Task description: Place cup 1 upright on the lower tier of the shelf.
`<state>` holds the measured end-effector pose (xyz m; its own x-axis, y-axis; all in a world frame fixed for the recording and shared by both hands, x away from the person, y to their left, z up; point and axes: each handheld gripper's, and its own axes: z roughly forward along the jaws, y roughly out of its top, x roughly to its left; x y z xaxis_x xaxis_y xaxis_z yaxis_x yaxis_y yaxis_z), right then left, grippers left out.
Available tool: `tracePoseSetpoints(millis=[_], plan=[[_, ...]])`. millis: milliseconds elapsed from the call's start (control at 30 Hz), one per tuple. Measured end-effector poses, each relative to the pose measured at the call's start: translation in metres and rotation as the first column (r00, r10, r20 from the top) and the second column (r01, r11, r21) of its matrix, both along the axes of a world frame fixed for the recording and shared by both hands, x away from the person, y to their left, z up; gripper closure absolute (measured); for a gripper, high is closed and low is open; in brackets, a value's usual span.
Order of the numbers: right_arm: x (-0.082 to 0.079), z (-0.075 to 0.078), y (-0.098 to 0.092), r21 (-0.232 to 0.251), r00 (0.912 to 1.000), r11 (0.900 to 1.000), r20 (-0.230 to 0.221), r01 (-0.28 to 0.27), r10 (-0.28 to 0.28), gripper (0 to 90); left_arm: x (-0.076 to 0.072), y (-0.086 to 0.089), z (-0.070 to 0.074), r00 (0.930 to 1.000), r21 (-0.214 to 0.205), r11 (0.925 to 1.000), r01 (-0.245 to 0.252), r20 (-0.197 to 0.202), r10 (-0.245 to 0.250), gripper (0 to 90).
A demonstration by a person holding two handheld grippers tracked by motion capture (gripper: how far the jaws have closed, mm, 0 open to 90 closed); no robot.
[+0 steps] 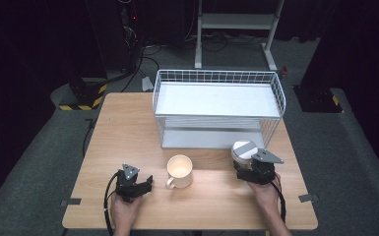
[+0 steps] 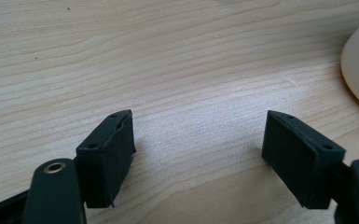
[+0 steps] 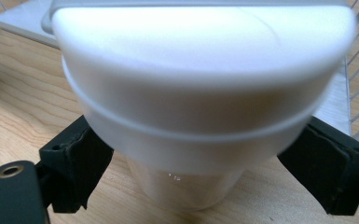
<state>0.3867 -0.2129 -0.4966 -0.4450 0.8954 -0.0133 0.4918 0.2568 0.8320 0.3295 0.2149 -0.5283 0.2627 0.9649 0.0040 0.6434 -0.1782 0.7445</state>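
Right claw sits spread around a white lidded cup, its pads just beside the cup's narrow lower body and not pressing on it; the cup stands on the counter at about 4 o'clock, just in front of the white wire rack. Left claw rests at about 7 o'clock with its jaws spread over bare wood, and a cream mug stands near it toward the counter's middle. No brand, label or writing can be read on the cup, mug or rack.
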Motion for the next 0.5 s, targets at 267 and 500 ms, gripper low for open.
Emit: tracePoseSetpoints(millis=[267,500], plan=[[0.01,0.0,0.008,-0.02,0.9999,0.9998,-0.011,-0.003,0.003,11.0,0.0,0.0,0.0,1.0,-0.001,1.0,-0.001,0.0,0.001,25.5],[0.014,0.0,0.013,0.001,0.9998,1.0,-0.016,0.007,-0.007,13.4,0.0,0.0,0.0,1.0,0.0,1.0,0.001,0.0,-0.001,25.4]])
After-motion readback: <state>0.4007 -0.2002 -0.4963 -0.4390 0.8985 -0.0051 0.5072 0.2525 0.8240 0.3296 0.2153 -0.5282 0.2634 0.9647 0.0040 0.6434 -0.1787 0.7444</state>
